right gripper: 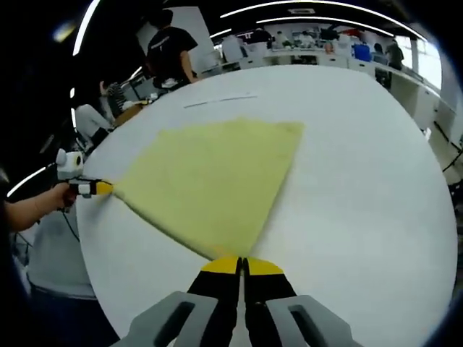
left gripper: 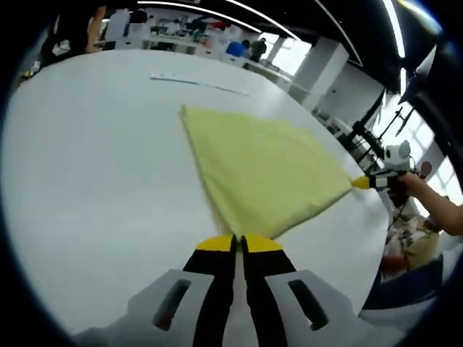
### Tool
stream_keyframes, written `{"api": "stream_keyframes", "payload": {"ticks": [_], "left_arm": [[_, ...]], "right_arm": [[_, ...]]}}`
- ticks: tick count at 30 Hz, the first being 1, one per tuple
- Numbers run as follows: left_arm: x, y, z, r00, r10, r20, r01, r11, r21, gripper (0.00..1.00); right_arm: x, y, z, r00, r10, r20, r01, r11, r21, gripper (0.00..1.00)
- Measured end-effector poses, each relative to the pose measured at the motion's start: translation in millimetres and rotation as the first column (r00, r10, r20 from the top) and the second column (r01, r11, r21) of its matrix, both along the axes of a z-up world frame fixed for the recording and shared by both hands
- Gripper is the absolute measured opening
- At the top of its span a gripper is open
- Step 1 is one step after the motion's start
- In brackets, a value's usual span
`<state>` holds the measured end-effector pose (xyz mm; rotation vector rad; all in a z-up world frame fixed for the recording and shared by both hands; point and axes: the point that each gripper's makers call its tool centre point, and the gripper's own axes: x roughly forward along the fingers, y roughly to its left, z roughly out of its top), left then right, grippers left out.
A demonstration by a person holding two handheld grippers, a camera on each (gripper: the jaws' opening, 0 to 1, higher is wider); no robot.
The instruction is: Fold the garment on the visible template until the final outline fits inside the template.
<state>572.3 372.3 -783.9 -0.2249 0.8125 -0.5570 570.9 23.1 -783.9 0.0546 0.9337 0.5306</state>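
A pale yellow garment (left gripper: 264, 170) lies flat on the white table (left gripper: 94, 188), spread like a fan. At the bottom of the left gripper view, my left gripper (left gripper: 239, 243) is shut on the garment's near corner. My right gripper (left gripper: 367, 182) comes in from the right, held by a hand, its yellow tips pinching another corner. In the right gripper view the same garment (right gripper: 213, 181) stretches away from my right gripper (right gripper: 241, 266), which is shut on its corner. My left gripper (right gripper: 100, 188) holds the far left corner at the table's edge.
A thin line mark (left gripper: 199, 82) runs across the table beyond the garment, also visible as a line mark (right gripper: 221, 100) in the right gripper view. A person in black (right gripper: 170, 50) stands past the far edge. Desks and equipment ring the table.
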Motion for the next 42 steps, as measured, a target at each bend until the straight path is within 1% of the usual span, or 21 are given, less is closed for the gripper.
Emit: {"api": "stream_keyframes", "payload": {"ticks": [5, 11, 20, 25, 30, 32, 35, 37, 39, 40, 42], "left_arm": [[-7.7, 0, 2.9, 1.000, -0.013, 0.010, 0.013, 1.000, -0.002, 0.01], [-15.5, 1, 4.1, 0.999, -0.033, 0.017, 0.033, 0.999, 0.015, 0.01], [-25.9, 3, 1.8, 1.000, -0.020, 0.018, 0.019, 1.000, 0.013, 0.01], [-30.9, 3, 2.7, 0.999, -0.027, 0.025, 0.026, 0.999, 0.025, 0.01], [-36.4, 5, 4.9, 1.000, -0.018, 0.023, 0.017, 1.000, 0.015, 0.01], [-37.9, 5, 5.5, 0.999, -0.023, 0.036, 0.022, 1.000, 0.020, 0.01], [-40.3, 6, 5.8, 0.999, -0.019, 0.037, 0.019, 1.000, 0.019, 0.01], [-40.3, 7, 7.0, 0.998, -0.011, 0.056, 0.010, 1.000, 0.023, 0.01], [-40.4, 6, 8.9, 0.997, -0.011, 0.075, 0.010, 1.000, 0.019, 0.01], [-39.9, 6, 8.8, 0.997, -0.010, 0.078, 0.008, 1.000, 0.019, 0.02], [-39.2, 8, 8.9, 0.997, -0.007, 0.083, 0.005, 1.000, 0.019, 0.02]], "right_arm": [[-6, -1, 0.8, 1.000, -0.005, -0.002, 0.005, 1.000, 0.003, 0.00], [-15, -1, 1.2, 1.000, -0.006, -0.003, 0.006, 1.000, 0.016, 0.00], [-29, -2, 3.2, 1.000, -0.019, 0.005, 0.019, 0.999, 0.047, 0.00], [-34, -1, 4.3, 1.000, -0.006, 0.015, 0.005, 0.999, 0.044, 0.00], [-38, -1, 5.9, 1.000, -0.006, 0.027, 0.005, 0.999, 0.044, 0.00], [-40, 0, 5.9, 0.999, -0.011, 0.030, 0.009, 0.999, 0.052, 0.00], [-42, 0, 7.0, 0.998, -0.040, 0.043, 0.037, 0.997, 0.073, 0.00], [-42, 0, 7.0, 0.998, -0.051, 0.049, 0.047, 0.996, 0.079, 0.00], [-43, 0, 7.3, 0.997, -0.054, 0.058, 0.050, 0.996, 0.069, 0.00], [-43, -1, 7.2, 0.997, -0.053, 0.064, 0.049, 0.997, 0.057, 0.00], [-43, -2, 7.9, 0.996, -0.056, 0.068, 0.052, 0.997, 0.056, 0.00]]}}
